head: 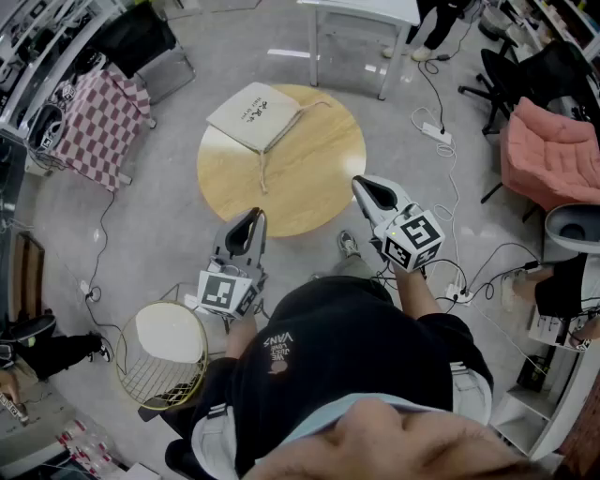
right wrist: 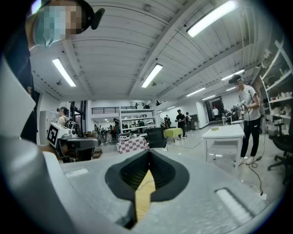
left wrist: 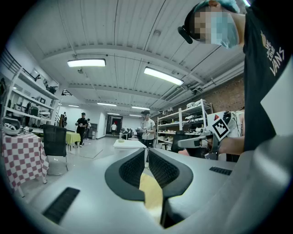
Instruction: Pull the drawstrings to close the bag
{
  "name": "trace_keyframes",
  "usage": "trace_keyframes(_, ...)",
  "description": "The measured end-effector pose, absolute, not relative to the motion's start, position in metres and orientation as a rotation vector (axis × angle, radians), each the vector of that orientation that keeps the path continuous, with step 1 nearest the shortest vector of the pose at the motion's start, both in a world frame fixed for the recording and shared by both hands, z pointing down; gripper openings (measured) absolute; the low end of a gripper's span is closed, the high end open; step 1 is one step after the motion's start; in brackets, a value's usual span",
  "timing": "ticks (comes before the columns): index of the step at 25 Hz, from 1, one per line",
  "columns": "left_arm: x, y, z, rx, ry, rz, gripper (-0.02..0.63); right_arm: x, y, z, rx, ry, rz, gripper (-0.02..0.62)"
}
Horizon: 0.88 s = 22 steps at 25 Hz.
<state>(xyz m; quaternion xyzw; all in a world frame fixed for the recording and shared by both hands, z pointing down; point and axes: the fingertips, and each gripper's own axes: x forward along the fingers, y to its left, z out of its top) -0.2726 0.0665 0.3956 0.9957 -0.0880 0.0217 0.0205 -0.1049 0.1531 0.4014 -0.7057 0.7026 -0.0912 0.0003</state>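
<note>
A beige drawstring bag [head: 253, 114] lies flat on the far left part of a round wooden table [head: 319, 178]. One drawstring [head: 262, 169] trails from it toward me across the wood; another runs off to its right. My left gripper [head: 253, 217] hovers off the table's near edge, well short of the bag, jaws together and holding nothing. My right gripper [head: 359, 183] hangs over the near right rim, shut and empty. Both gripper views look out level across the room: the left gripper [left wrist: 147, 151] and right gripper [right wrist: 149, 153] show only a sliver of table between their pads.
A wire basket [head: 169, 352] with a white lid stands at my left foot. A checkered-cloth table [head: 98, 127] is far left, a white table [head: 361, 14] beyond, a pink armchair [head: 553, 150] right. Cables [head: 436, 131] cross the floor. A person [right wrist: 249, 119] stands by the white table.
</note>
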Motion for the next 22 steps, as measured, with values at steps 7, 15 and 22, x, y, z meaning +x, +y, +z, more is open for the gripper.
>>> trace_keyframes(7, -0.269, 0.065, 0.397, 3.095, -0.243, 0.067, 0.023, -0.098, 0.152, 0.401, -2.209, 2.151, -0.29, -0.002)
trace_keyframes(15, -0.256, 0.056, 0.407, 3.052, -0.264, 0.073, 0.023, -0.089, 0.146, 0.411, -2.216, 2.163, -0.317, -0.002)
trace_keyframes(22, -0.225, 0.044, 0.406, 3.041, -0.295, 0.101, 0.023, -0.057, 0.129, 0.41, -2.185, 2.196, -0.344, -0.002)
